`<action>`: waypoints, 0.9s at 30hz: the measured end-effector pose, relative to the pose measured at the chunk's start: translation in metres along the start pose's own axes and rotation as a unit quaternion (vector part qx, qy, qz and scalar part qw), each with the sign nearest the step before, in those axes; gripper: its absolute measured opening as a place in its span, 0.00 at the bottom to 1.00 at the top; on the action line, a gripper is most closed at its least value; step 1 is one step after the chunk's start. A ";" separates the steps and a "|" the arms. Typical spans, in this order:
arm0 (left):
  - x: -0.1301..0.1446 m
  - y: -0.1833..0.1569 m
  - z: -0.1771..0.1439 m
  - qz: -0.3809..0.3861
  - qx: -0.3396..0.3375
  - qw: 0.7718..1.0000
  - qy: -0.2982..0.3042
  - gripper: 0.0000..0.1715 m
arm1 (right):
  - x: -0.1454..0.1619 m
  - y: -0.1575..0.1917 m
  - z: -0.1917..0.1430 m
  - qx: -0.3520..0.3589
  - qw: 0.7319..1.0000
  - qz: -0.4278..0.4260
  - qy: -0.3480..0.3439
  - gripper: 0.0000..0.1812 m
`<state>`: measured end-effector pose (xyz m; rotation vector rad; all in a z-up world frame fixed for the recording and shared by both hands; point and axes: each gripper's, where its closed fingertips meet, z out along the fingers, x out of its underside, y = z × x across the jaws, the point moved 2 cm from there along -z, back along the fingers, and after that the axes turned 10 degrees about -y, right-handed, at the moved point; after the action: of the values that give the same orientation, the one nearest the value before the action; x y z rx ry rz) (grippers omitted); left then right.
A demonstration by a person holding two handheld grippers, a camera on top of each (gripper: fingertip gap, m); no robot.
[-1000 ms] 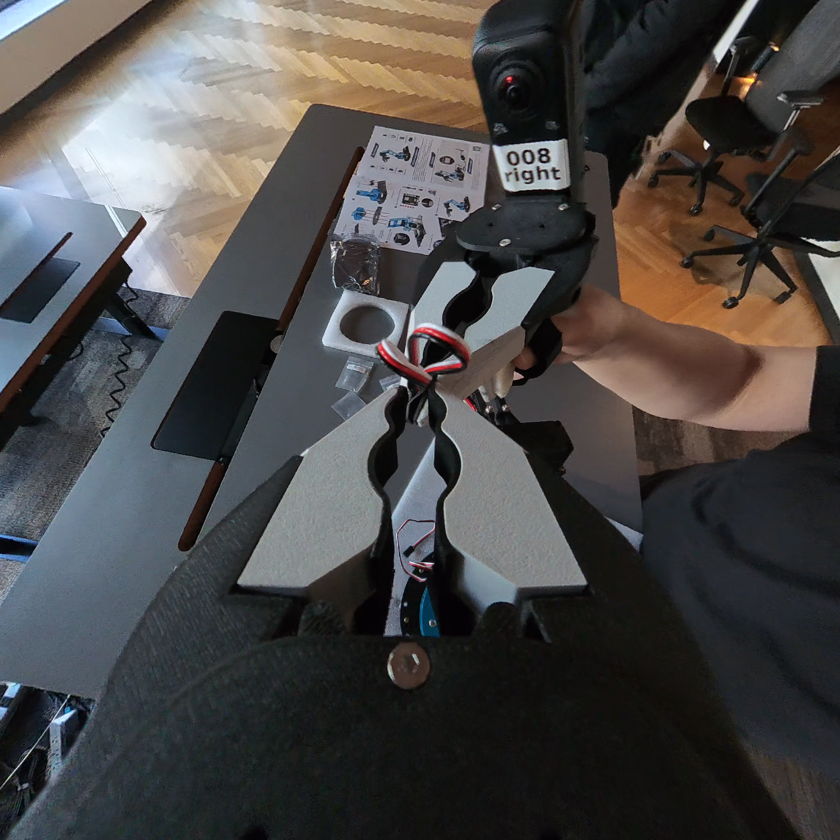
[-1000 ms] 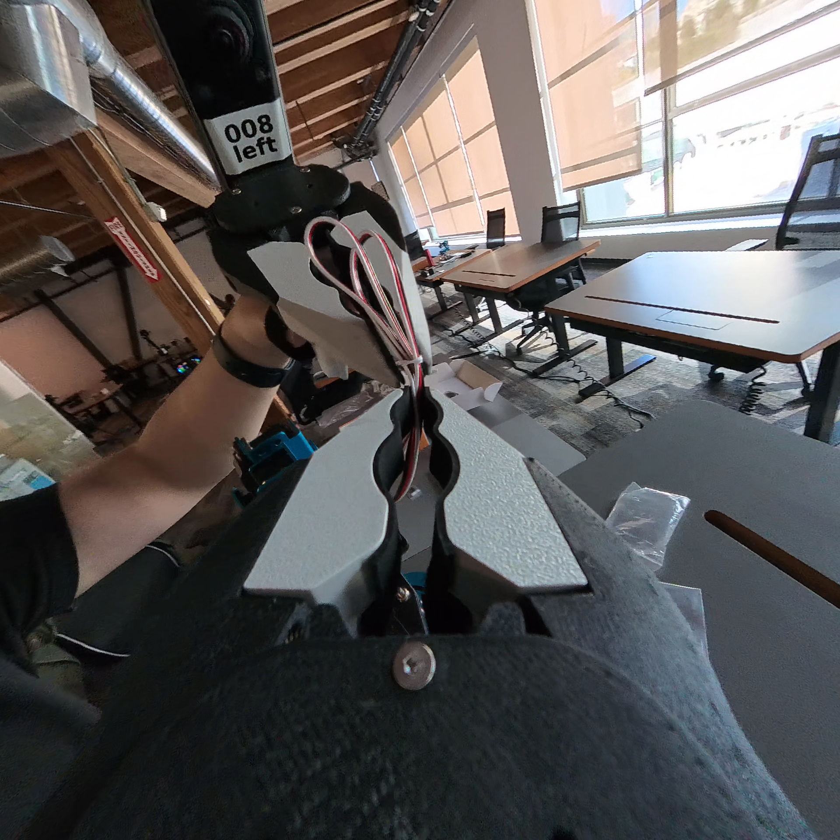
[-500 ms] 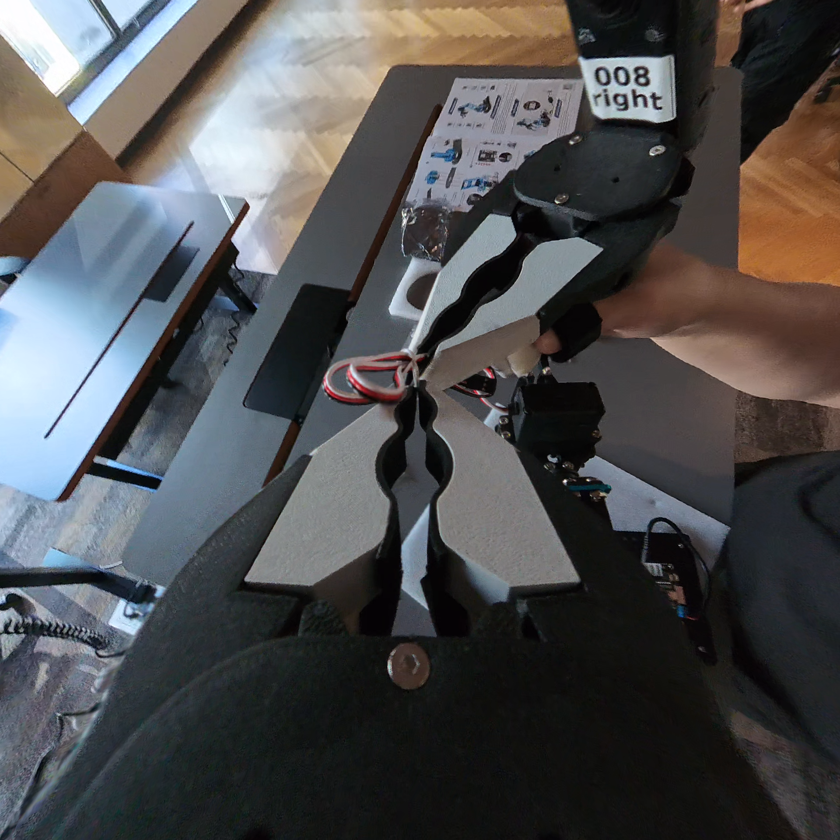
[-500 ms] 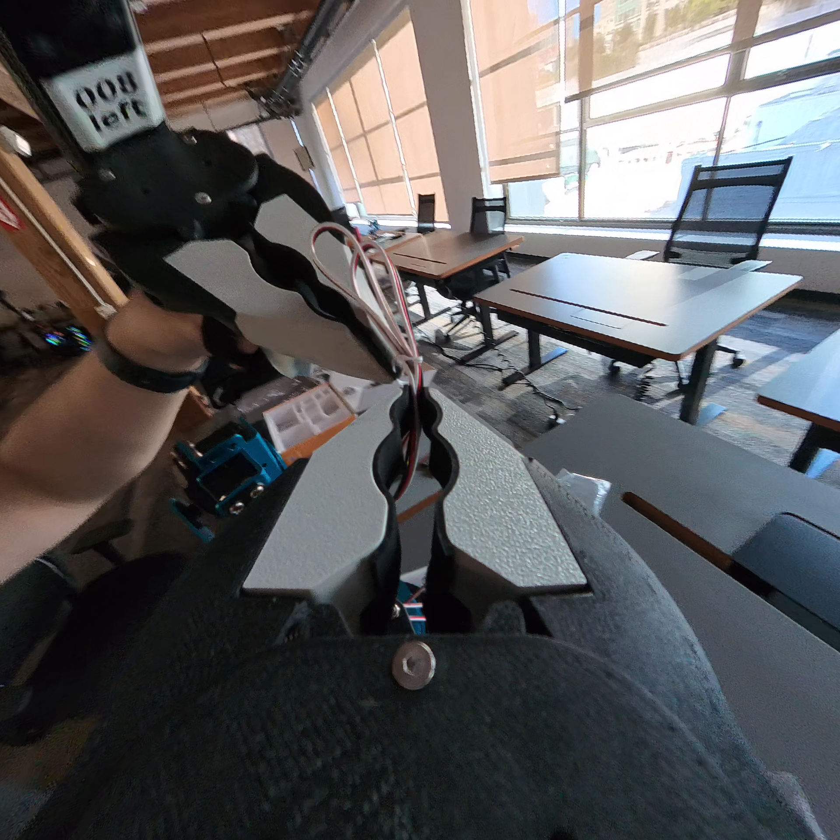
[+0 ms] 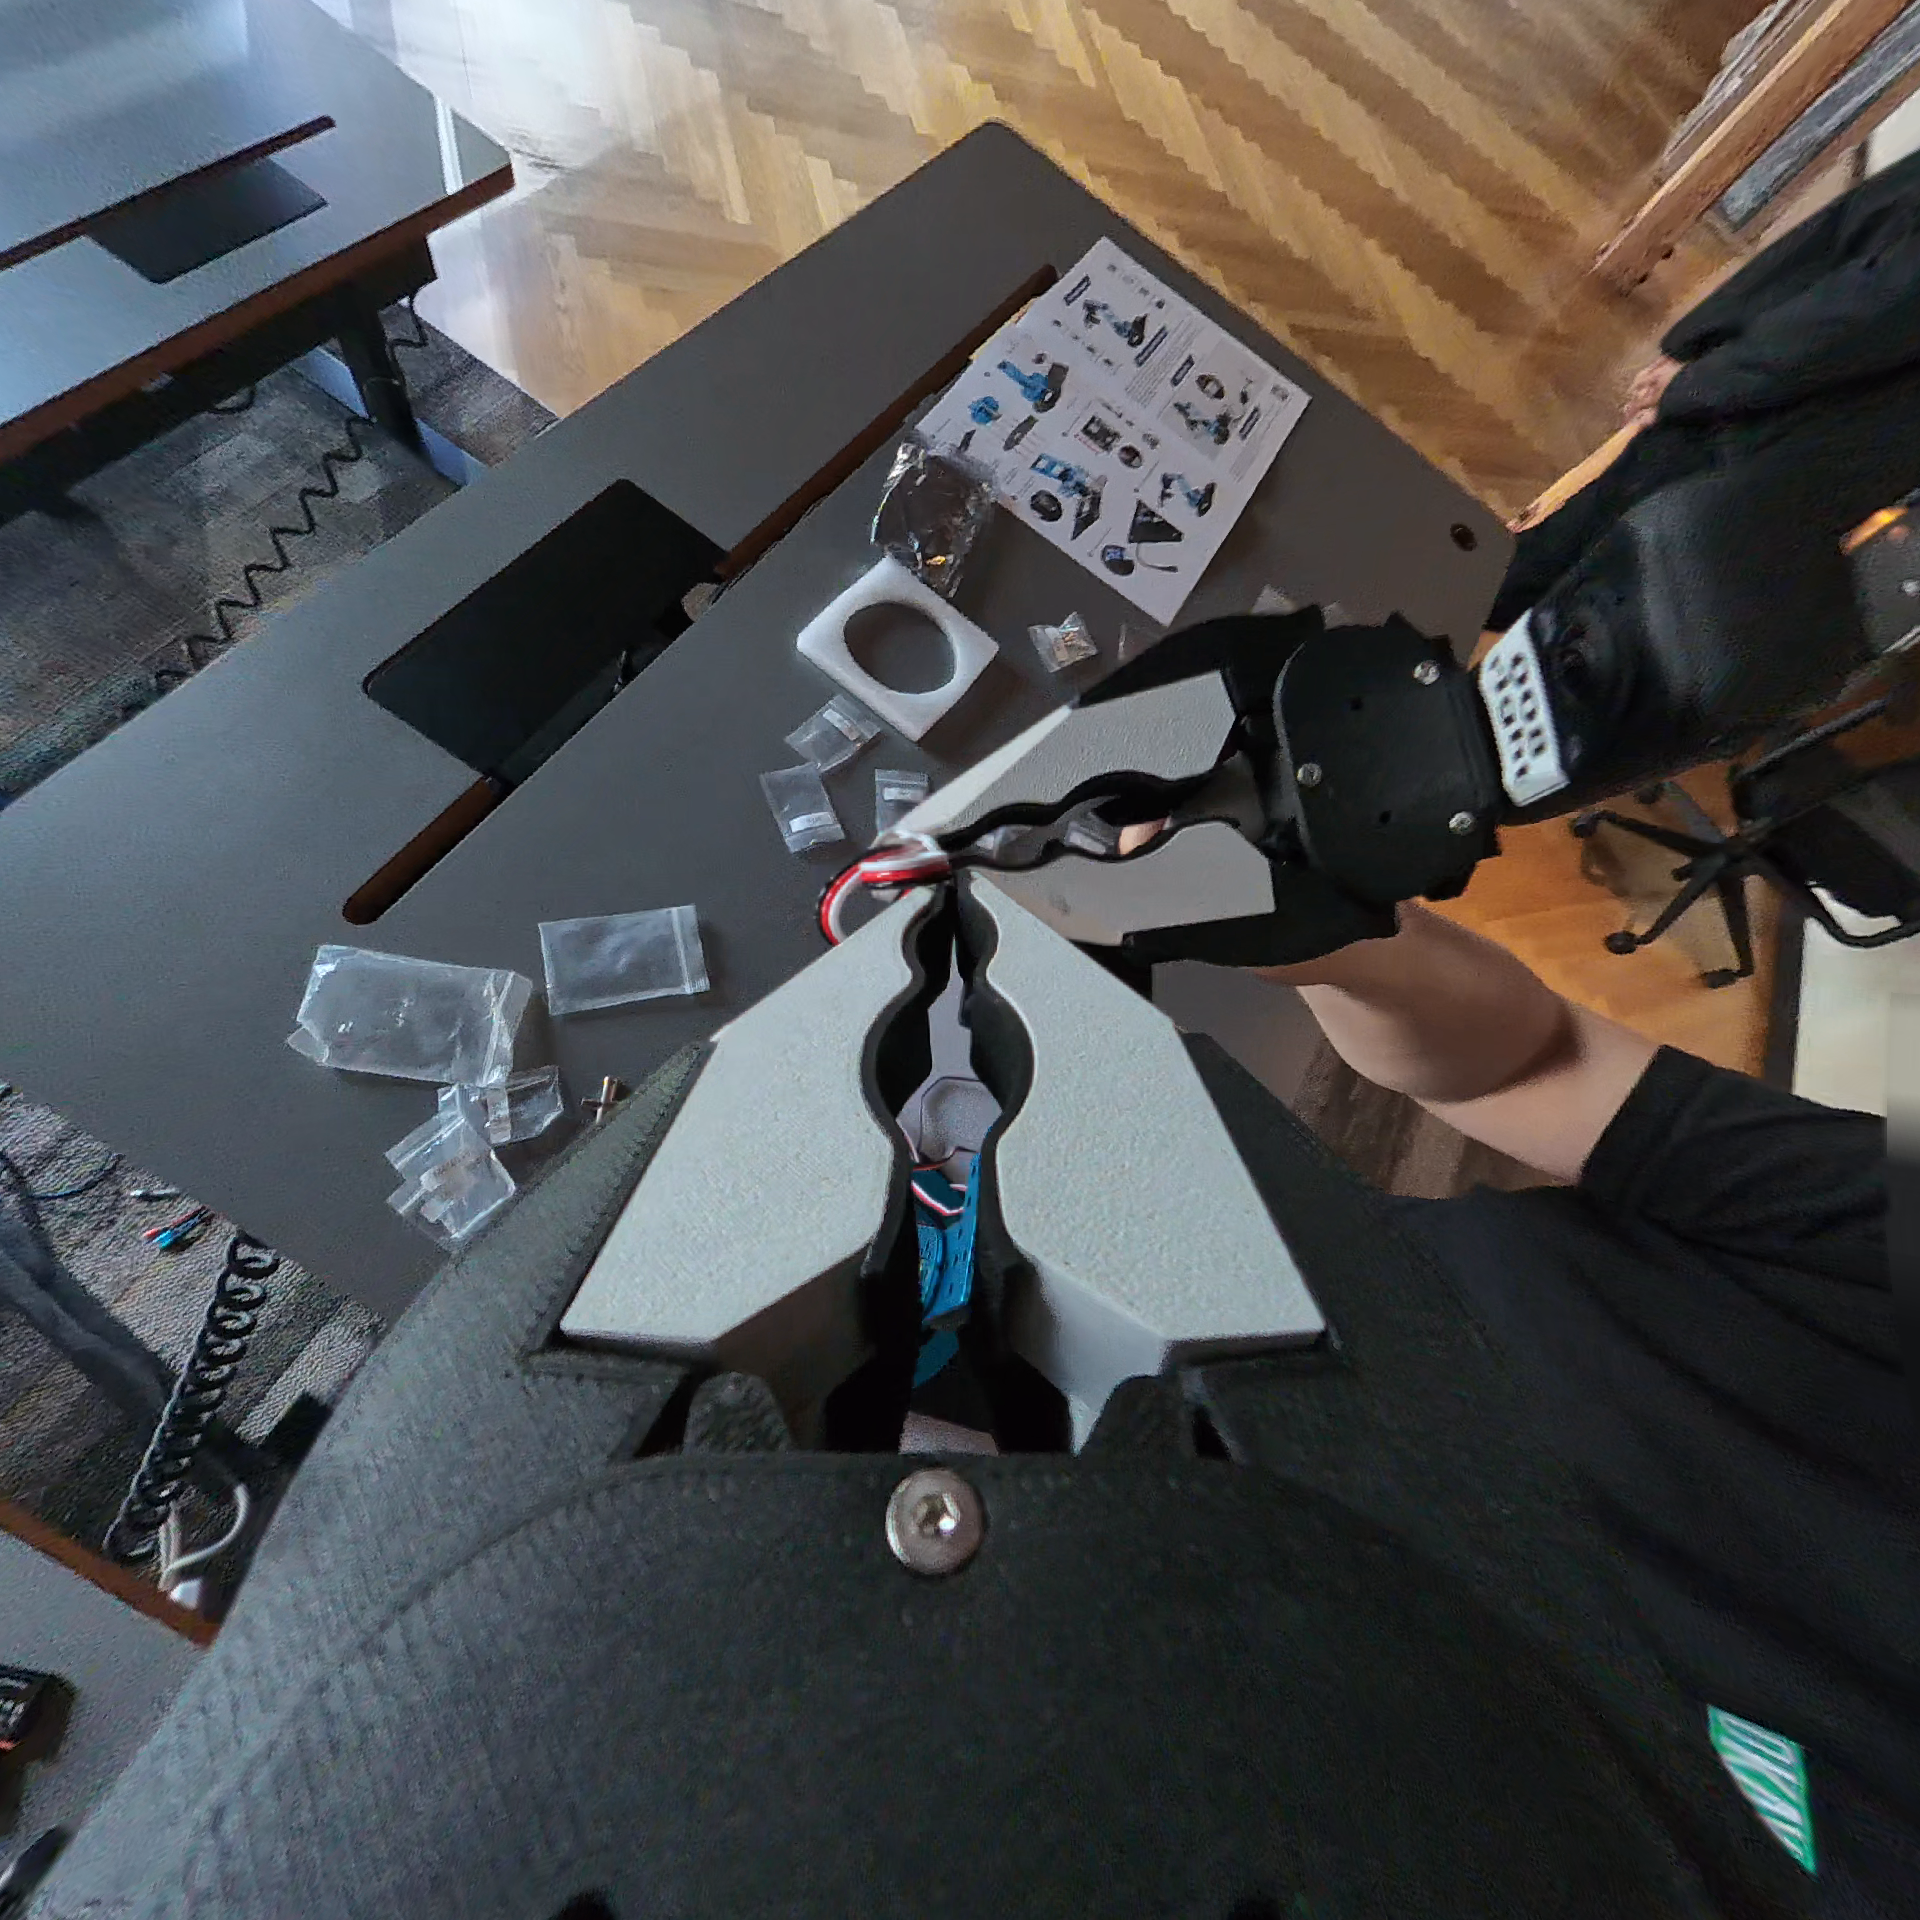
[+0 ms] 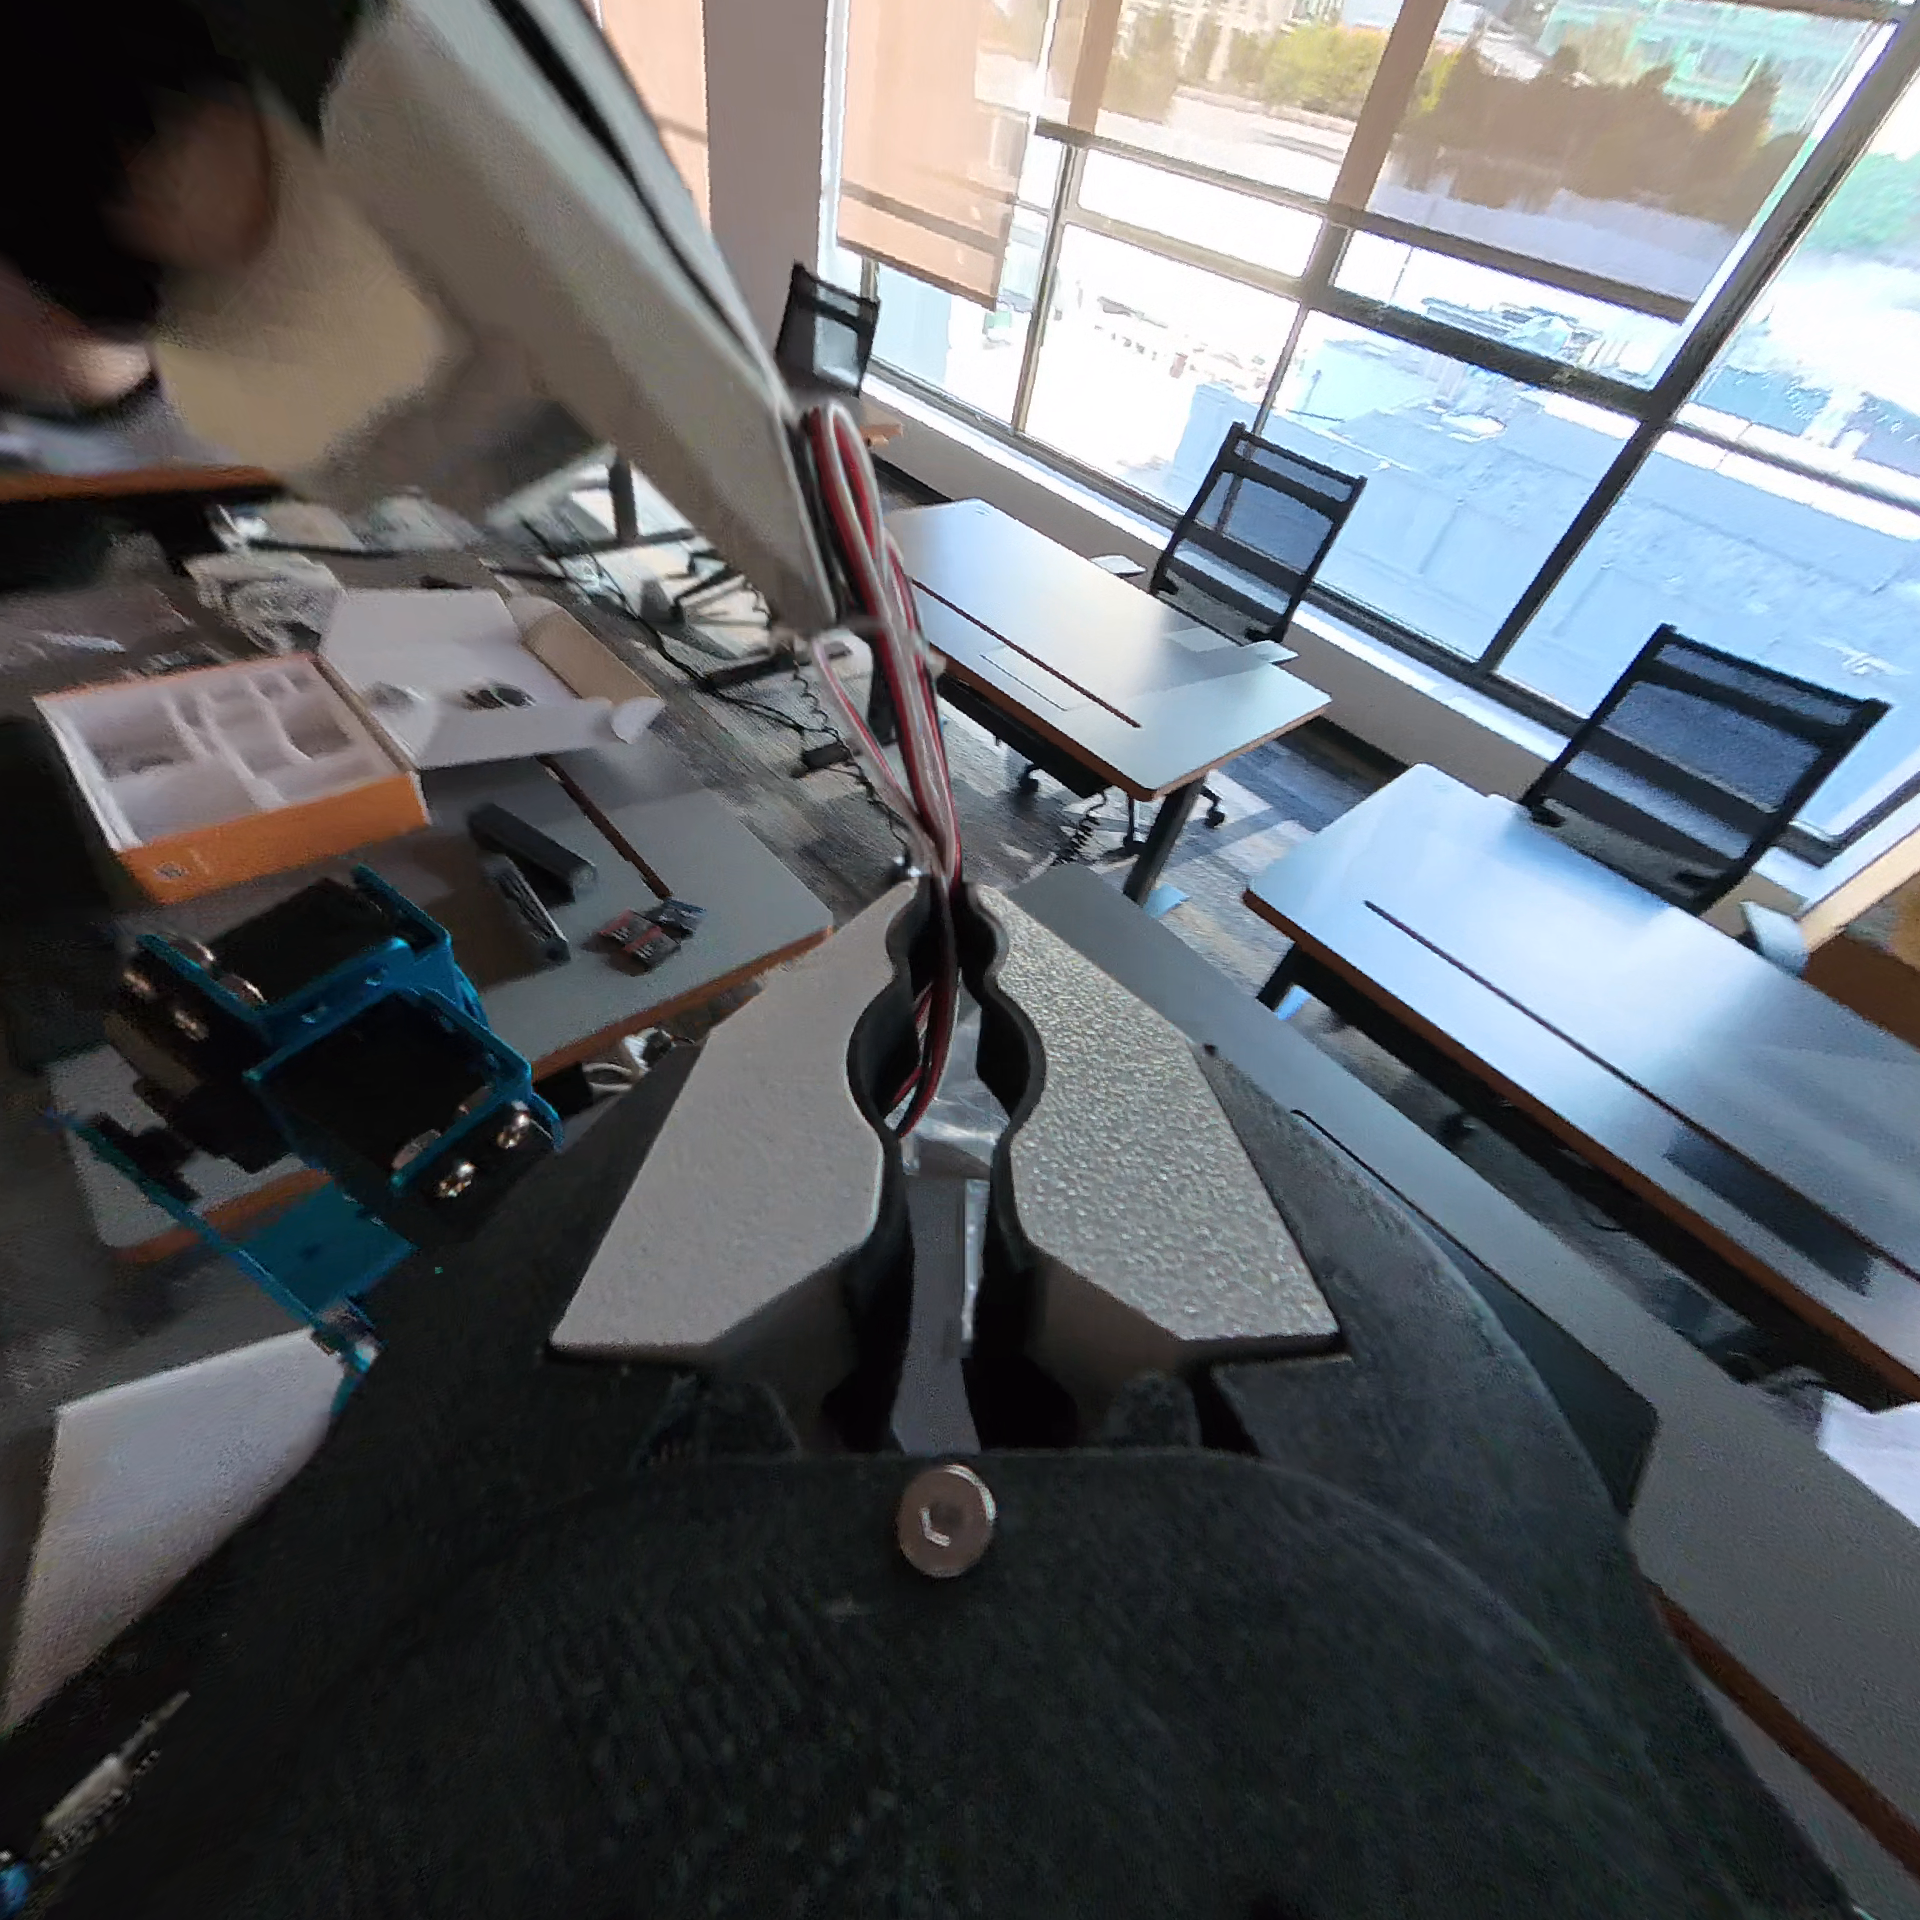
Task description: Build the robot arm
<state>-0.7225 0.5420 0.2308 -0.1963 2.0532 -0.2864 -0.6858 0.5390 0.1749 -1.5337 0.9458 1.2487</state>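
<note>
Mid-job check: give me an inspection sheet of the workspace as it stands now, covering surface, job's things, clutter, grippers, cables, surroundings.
Surface: dark grey desk top with a long slot.
Job's things: looped red, white and black wire bundle; blue metal bracket holding black servo blocks, hanging in the air.
Clutter: clear zip bags, white foam square with a round hole, printed instruction sheet, orange-sided tray box.
Grippers: left gripper shut on the wire bundle; right gripper shut on it too, tips nearly meeting.
Cables: black coiled cord below the desk edge.
Surroundings: other desks, mesh office chairs, large windows, herringbone wood floor.
</note>
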 end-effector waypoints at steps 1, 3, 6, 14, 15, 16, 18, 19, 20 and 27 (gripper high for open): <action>-0.005 0.000 -0.004 -0.002 0.005 1.000 -0.001 0.00 | -0.001 0.001 -0.001 -0.002 1.000 -0.010 0.001 0.02; -0.008 0.002 -0.008 -0.007 0.015 1.000 0.010 0.00 | -0.004 0.005 -0.001 -0.016 1.000 -0.013 -0.002 0.02; -0.011 0.004 -0.011 -0.043 0.046 0.998 0.015 0.00 | -0.006 0.007 -0.003 -0.036 0.999 -0.010 -0.012 0.02; -0.018 0.029 -0.024 -0.161 0.145 0.974 -0.064 0.00 | -0.003 -0.003 -0.013 -0.040 0.999 0.003 -0.034 0.01; -0.016 0.031 -0.024 -0.157 0.145 0.975 -0.065 0.00 | -0.004 -0.003 -0.015 -0.044 0.998 0.013 -0.044 0.02; -0.015 0.030 -0.024 -0.158 0.152 0.973 -0.069 0.00 | -0.005 -0.004 -0.017 -0.048 0.997 0.021 -0.054 0.01; -0.013 0.026 -0.026 -0.162 0.166 0.970 -0.077 0.00 | -0.004 -0.008 -0.020 -0.053 0.995 0.040 -0.068 0.02; -0.012 0.024 -0.026 -0.158 0.171 0.969 -0.078 0.00 | -0.003 -0.009 -0.021 -0.059 0.994 0.053 -0.077 0.02; -0.009 0.021 -0.027 -0.153 0.172 0.970 -0.078 0.00 | -0.002 -0.011 -0.023 -0.064 0.992 0.072 -0.085 0.03; 0.003 -0.029 -0.069 -0.090 0.231 0.957 -0.151 0.00 | 0.015 -0.030 -0.037 -0.129 0.943 0.274 -0.139 0.05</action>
<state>-0.7841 0.5216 0.2688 -0.1271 1.6165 -0.7889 -0.6444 0.5125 0.1682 -1.2703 1.0896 1.9955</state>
